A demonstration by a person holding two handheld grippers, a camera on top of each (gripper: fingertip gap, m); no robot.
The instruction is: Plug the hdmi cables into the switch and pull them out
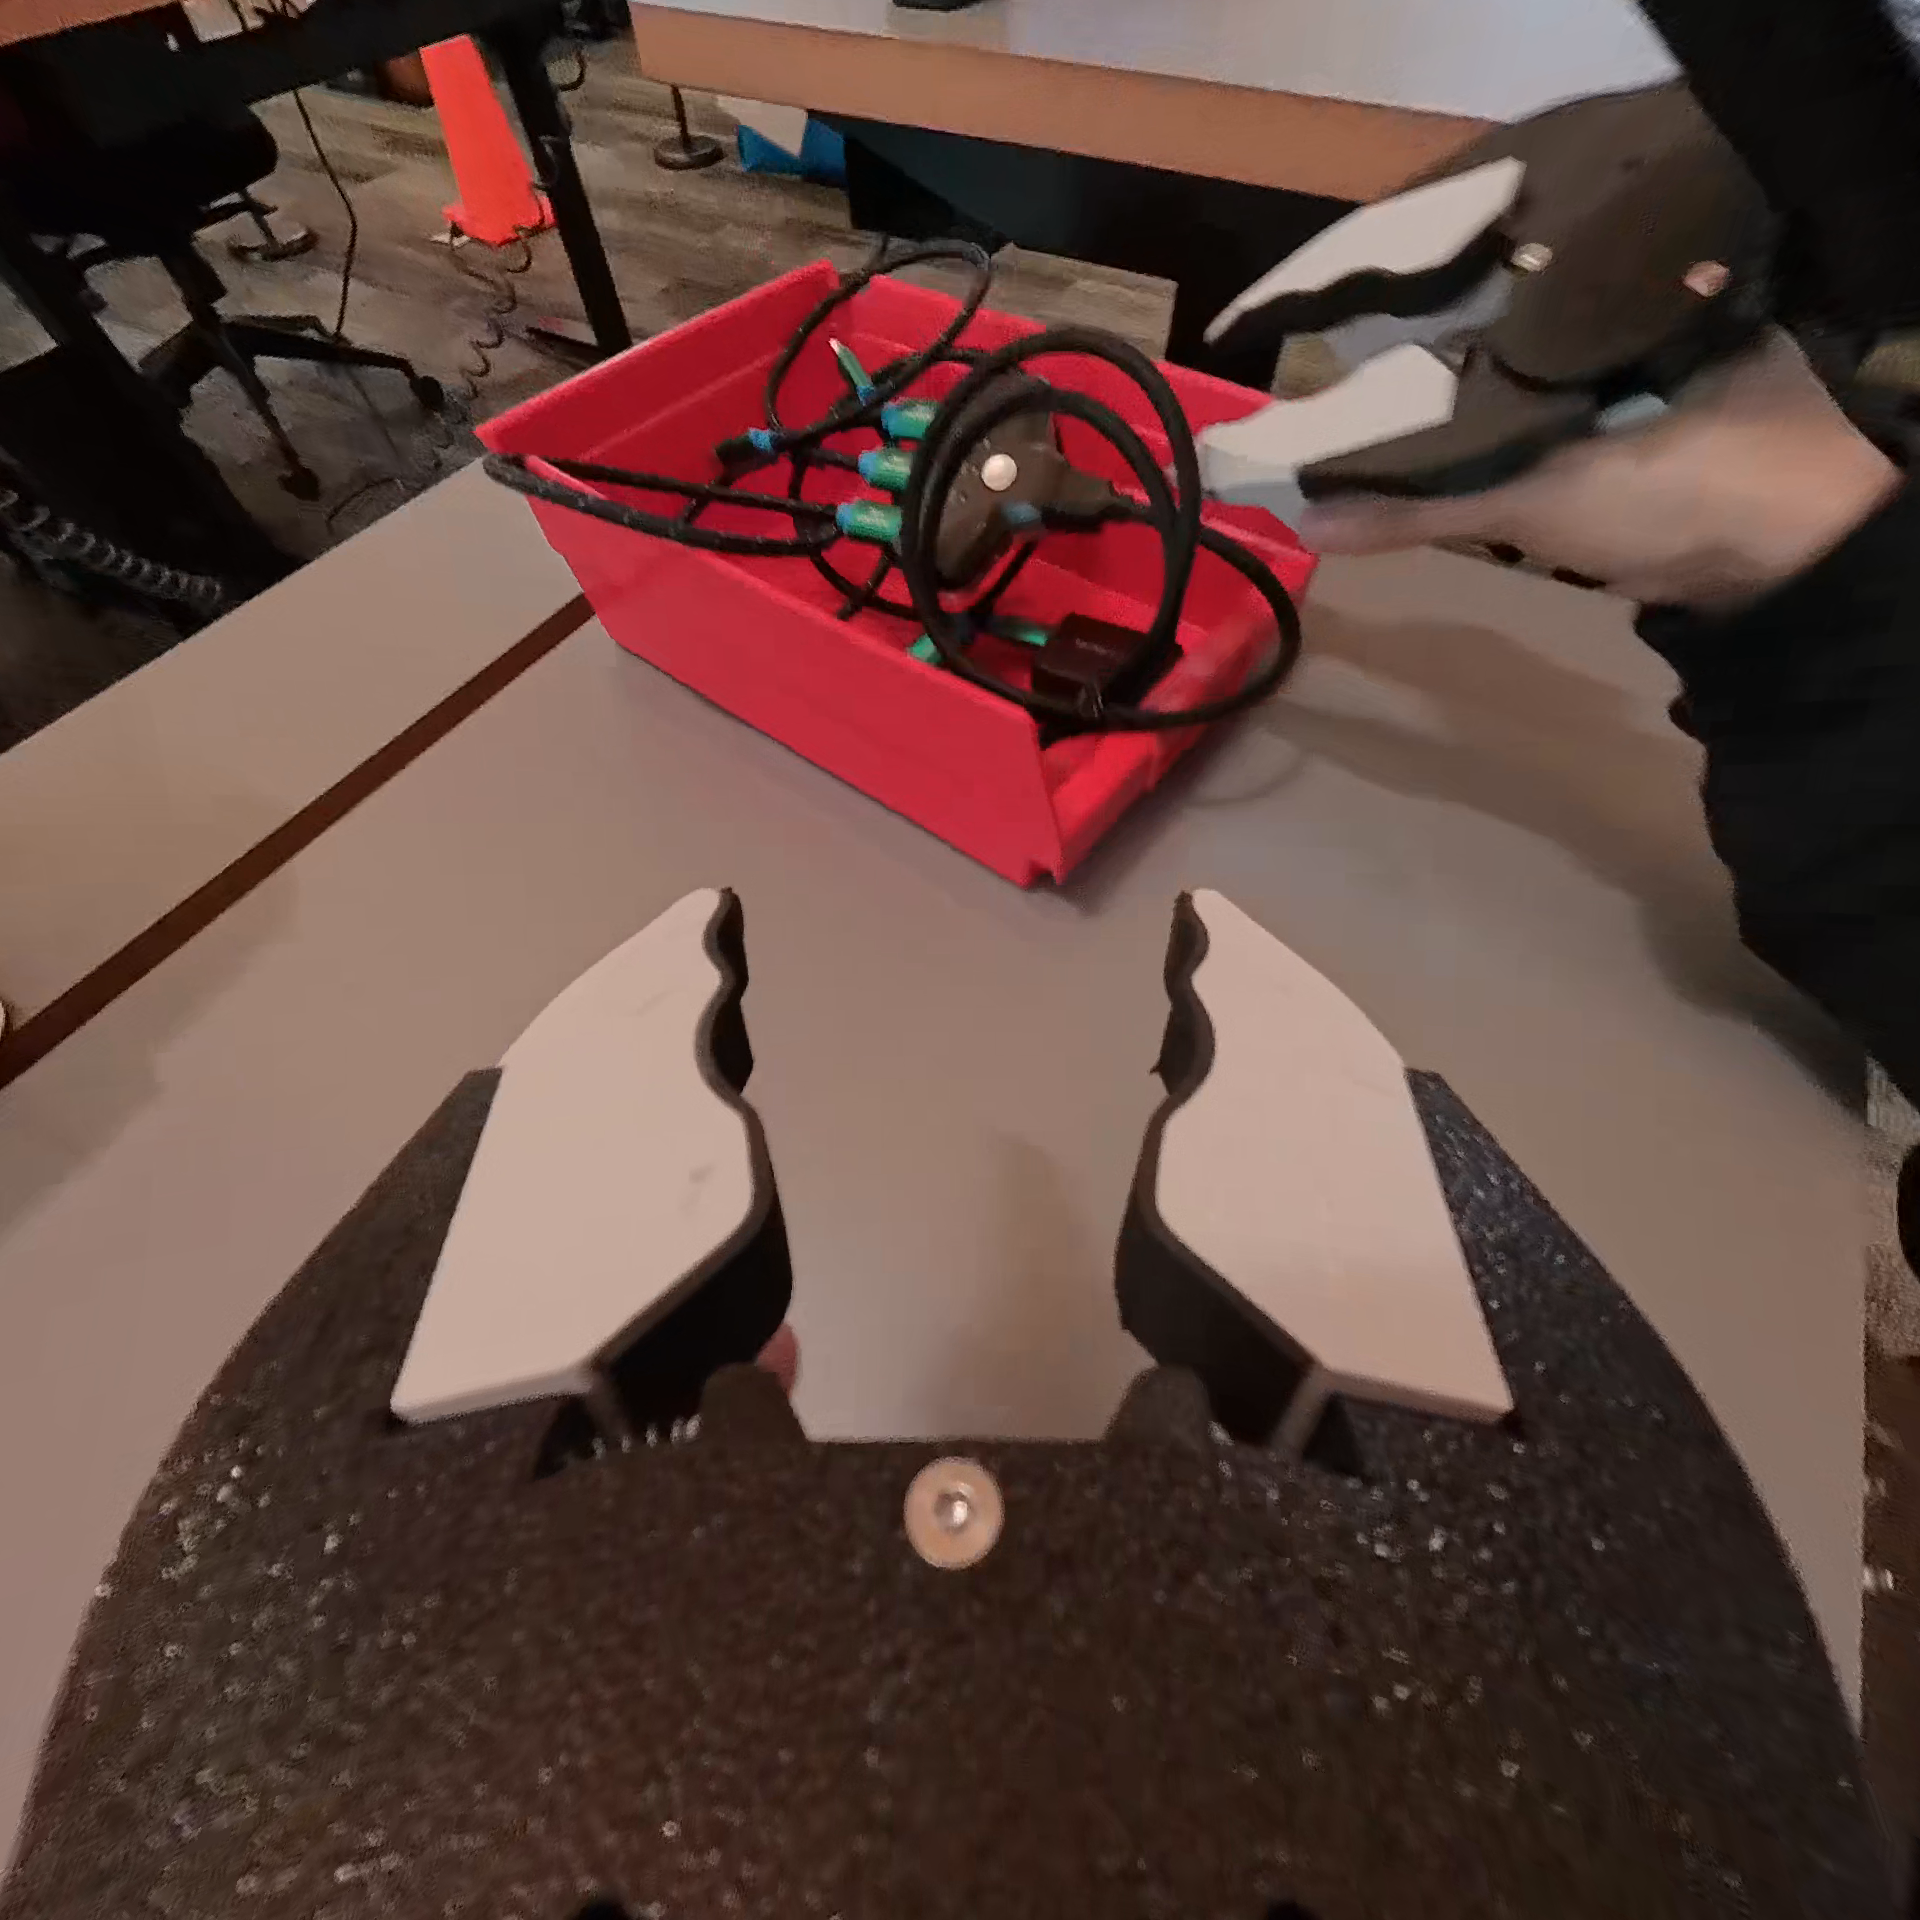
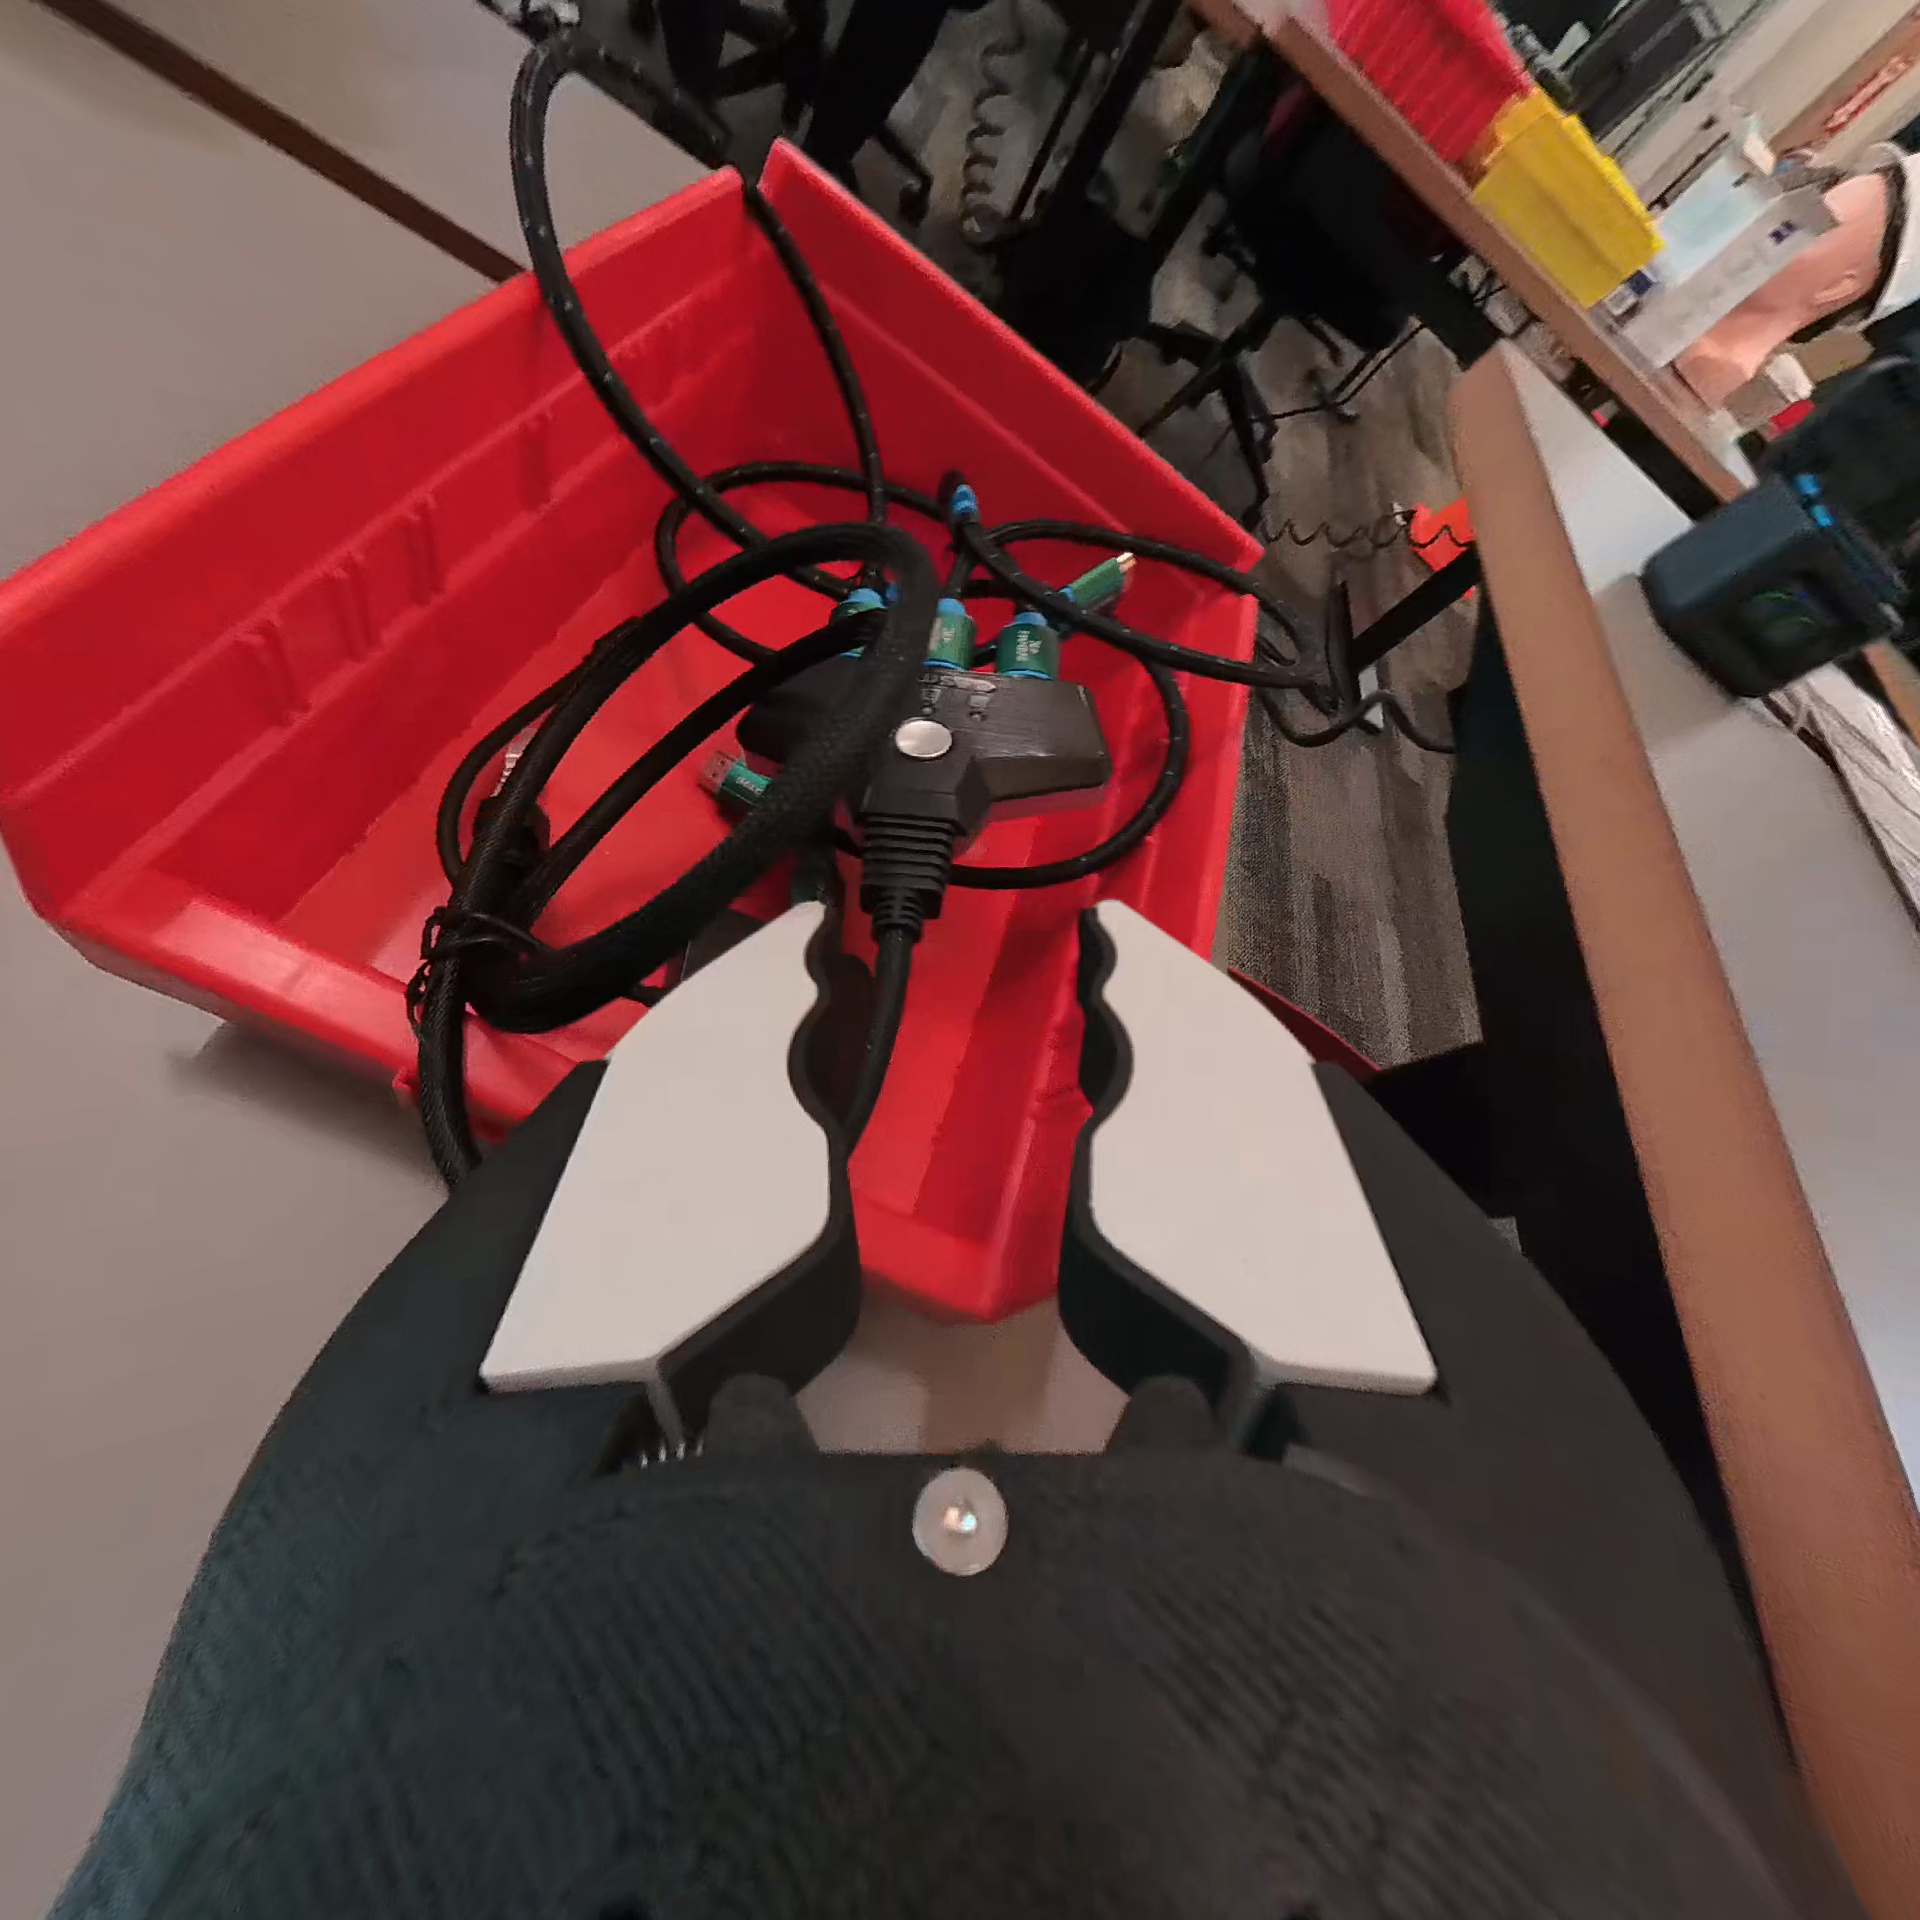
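Nearest the left wrist camera, the left gripper [image 1: 956, 935] hangs low over the bare grey table [image 1: 364, 935] with its two grey fingers spread wide and nothing between them. Beyond its tips a red bin [image 1: 831, 707] sits on the table, close to the far edge, full of looped black hdmi cables [image 1: 1174, 540]. The black switch [image 1: 987, 488] lies in the middle of that tangle, a round silver button on its top face. Three green-sleeved plugs [image 1: 883, 468] sit side by side at its left edge and seem seated in the ports, though the view is too soft to be sure. The right gripper [image 1: 1236, 405], held by a person's hand [image 1: 1621, 530], reaches in from the right at the bin's near corner.

From the right wrist camera, the right gripper [image 2: 951, 935] hovers over the bin's open front with its fingers parted. A thick black lead [image 2: 894, 987] from the switch [image 2: 966, 727] runs down between them, close against the left finger, with clear space to the right one. One loose green plug [image 2: 743, 784] lies on the bin floor left of the switch, and another [image 2: 1096, 587] points up behind it. An orange cone [image 1: 483, 156] stands on the carpet past the table.
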